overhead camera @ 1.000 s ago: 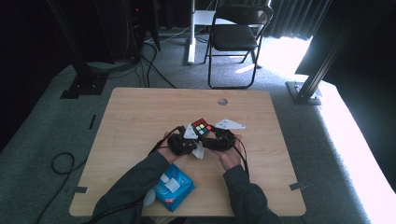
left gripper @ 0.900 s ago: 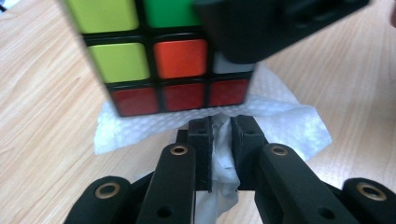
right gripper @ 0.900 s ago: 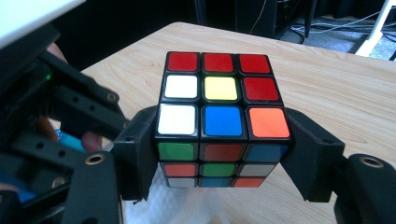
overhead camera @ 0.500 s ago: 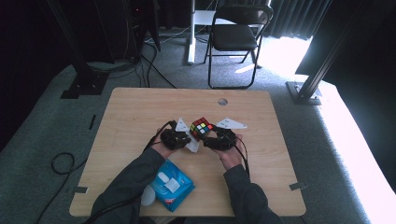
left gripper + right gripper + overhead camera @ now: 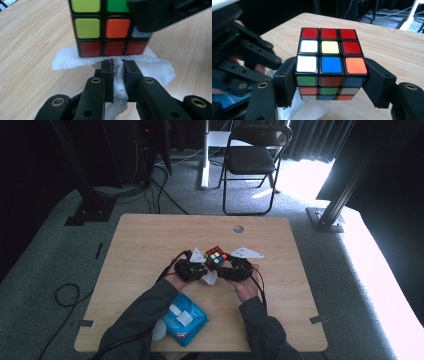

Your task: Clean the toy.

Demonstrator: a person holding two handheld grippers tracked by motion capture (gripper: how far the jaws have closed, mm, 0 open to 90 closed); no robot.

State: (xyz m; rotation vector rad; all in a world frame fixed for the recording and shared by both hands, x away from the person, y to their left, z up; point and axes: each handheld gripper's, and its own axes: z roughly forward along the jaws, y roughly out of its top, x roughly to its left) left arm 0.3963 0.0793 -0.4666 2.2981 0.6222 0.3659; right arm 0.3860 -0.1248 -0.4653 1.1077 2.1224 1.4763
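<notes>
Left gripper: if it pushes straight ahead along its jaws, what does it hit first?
Most likely the Rubik's cube. The left gripper, shut on a white tissue, points at the cube's red bottom row just beyond its tips. The right gripper clamps the cube. The gap is hard to judge.

The setting is presenting as a recording lab or studio space rather than a home. A plain wooden table (image 5: 150,250) with a cable hole (image 5: 238,228) in its top is standing on grey carpet (image 5: 45,255). Beyond the table, a black folding chair (image 5: 252,160) is sitting unoccupied. To the left of the table and to its right, black metal frame posts (image 5: 82,185) are rising from floor plates. Loose cables (image 5: 65,295) are trailing over the carpet left of the table, and dark curtains (image 5: 310,137) are hanging behind the chair.
</notes>
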